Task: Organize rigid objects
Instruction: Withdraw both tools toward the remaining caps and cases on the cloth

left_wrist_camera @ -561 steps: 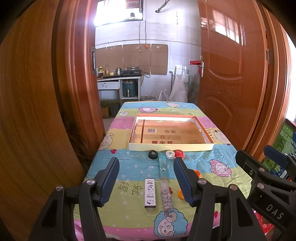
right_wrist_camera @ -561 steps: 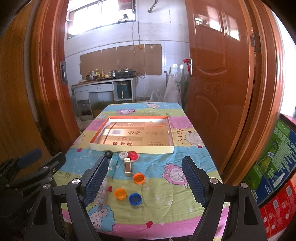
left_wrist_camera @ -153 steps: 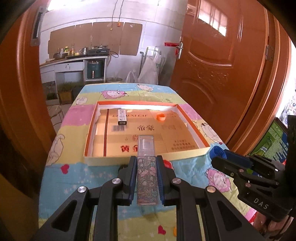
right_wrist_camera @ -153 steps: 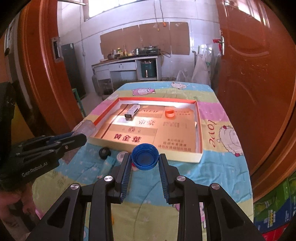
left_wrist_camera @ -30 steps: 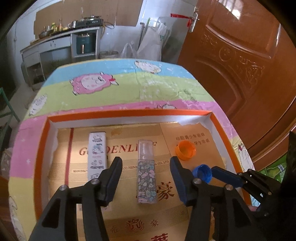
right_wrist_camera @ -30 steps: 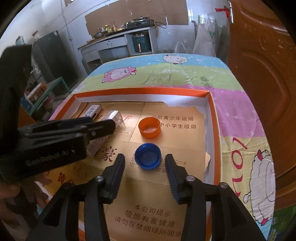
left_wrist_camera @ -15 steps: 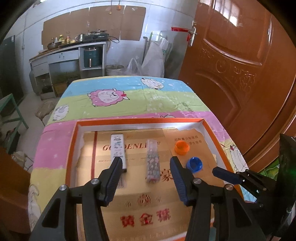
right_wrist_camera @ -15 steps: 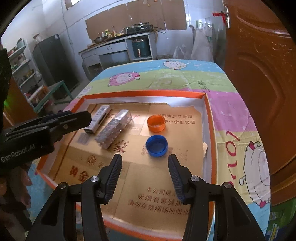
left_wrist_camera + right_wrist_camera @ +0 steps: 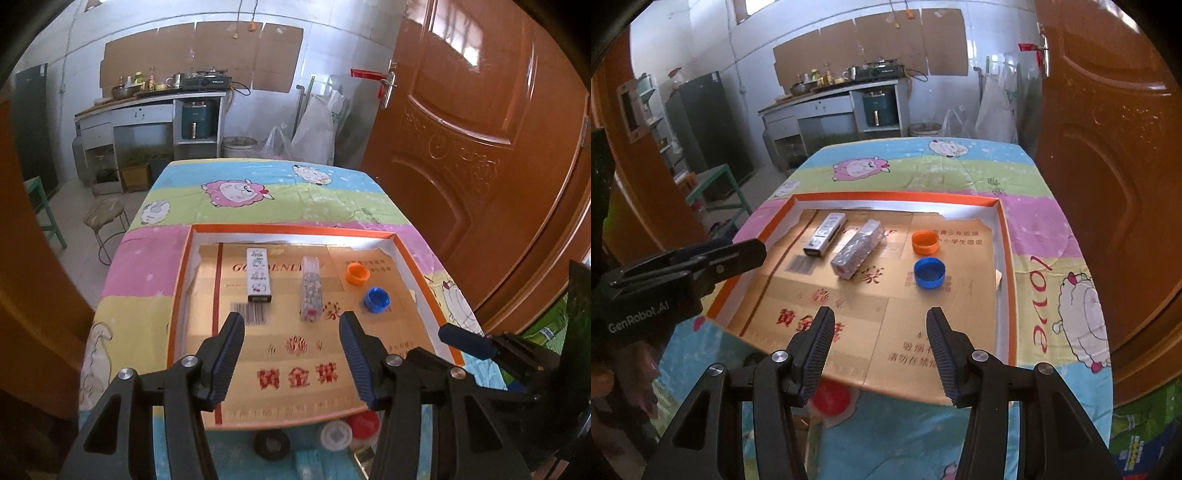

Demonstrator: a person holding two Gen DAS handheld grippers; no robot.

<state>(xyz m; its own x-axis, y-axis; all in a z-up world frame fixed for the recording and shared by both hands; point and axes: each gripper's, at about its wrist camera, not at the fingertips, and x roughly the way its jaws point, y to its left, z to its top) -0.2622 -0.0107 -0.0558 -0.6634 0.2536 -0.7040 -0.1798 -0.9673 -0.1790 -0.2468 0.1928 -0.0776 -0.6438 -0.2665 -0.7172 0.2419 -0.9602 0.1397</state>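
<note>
Left wrist view: the left tongs (image 9: 291, 354) stand wide apart with nothing between them, held above the near half of the tray (image 9: 180, 295), presumably because their load is already set down. Inside the tray lie the white box (image 9: 259, 274) and the floral case (image 9: 310, 293), side by side and lengthwise, a small gap between them; long things seem to be grouped on the left. To their right sit the orange cap (image 9: 357, 274) and the blue cap (image 9: 376, 299), near each other, so round things appear to get their own column. Outside the tray's near wall, on the bench (image 9: 140, 258), a black cap (image 9: 272, 445), a white cap (image 9: 335, 436) and a red cap (image 9: 365, 424) wait, not yet sorted.

Right wrist view: the right tongs (image 9: 881, 352) are also open and empty, over the tray's near edge. The blue cap (image 9: 929, 273) lies just nearer than the orange cap (image 9: 925, 242), mouth up, which keeps it from rolling. The red cap (image 9: 831, 400) shows just beside the left pad, probably the nearest next pick. The left tongs (image 9: 738, 253) reach in from the left side, clear of the box (image 9: 825, 229) and case (image 9: 857, 248).
</note>
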